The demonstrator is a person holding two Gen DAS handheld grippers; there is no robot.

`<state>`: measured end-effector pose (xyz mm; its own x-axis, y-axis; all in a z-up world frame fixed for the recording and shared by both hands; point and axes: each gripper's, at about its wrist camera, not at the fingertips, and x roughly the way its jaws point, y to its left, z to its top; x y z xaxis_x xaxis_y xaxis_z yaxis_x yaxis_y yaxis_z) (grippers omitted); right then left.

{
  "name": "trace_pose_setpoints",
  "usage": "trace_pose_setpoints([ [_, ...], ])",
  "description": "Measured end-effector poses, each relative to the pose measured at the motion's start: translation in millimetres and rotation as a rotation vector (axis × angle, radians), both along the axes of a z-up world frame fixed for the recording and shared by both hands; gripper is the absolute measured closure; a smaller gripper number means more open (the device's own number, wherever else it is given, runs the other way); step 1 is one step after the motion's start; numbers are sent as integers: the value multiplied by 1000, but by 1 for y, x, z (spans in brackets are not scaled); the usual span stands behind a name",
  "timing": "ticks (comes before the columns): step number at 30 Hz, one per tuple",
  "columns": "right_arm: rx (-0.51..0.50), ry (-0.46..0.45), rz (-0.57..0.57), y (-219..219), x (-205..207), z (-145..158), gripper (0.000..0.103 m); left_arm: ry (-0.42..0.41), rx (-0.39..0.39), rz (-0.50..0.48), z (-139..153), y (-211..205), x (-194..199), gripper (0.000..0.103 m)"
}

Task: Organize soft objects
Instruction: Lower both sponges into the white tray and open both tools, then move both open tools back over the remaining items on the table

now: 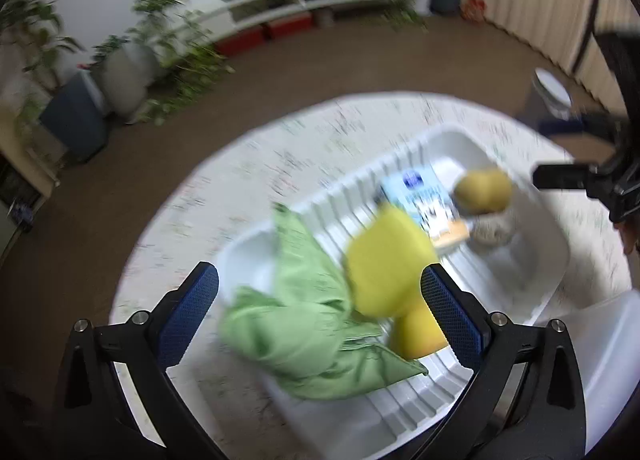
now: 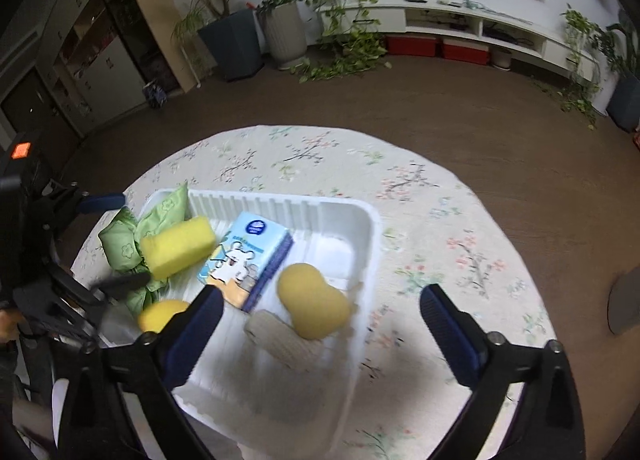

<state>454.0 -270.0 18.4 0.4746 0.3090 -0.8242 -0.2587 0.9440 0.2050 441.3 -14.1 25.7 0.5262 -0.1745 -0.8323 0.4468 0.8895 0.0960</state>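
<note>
A white ribbed tray stands on the round floral table. In it lie a green floral cloth, a yellow block sponge, a yellow rounded piece, a blue tissue pack, a peanut-shaped yellow sponge and a beige knitted pad. My left gripper is open just above the cloth and block sponge, holding nothing. My right gripper is open above the peanut sponge and pad. The left wrist view is motion-blurred.
The round table has a floral cloth. A translucent container edge shows at the right of the left wrist view. Potted plants, a low white shelf and brown floor surround the table.
</note>
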Motion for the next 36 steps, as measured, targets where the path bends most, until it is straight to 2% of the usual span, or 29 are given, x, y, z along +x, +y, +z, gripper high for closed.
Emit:
trace_pose_setpoints([
  [3,19,-31,-50,-25,-13,11,0,-55,-53,61,25,22,-13,0],
  [8,33,-96,-122,-65,-50,31,0,-139,-99,131,54,55,-53,0],
  [14,61,-132,-165,-96,-118,42,0,-201,-192,196,69,86,-134,0],
  [20,122,-112,-167,-98,-200,36,0,-205,-228,217,48,88,-228,0],
  [27,166,-74,-94,-60,-294,14,0,-180,-270,184,10,57,-325,0],
  [32,160,-67,-20,-17,-342,-1,0,-140,-286,143,-18,25,-362,0],
  [36,141,-82,33,14,-372,-10,0,-100,-309,158,-40,12,-372,0],
])
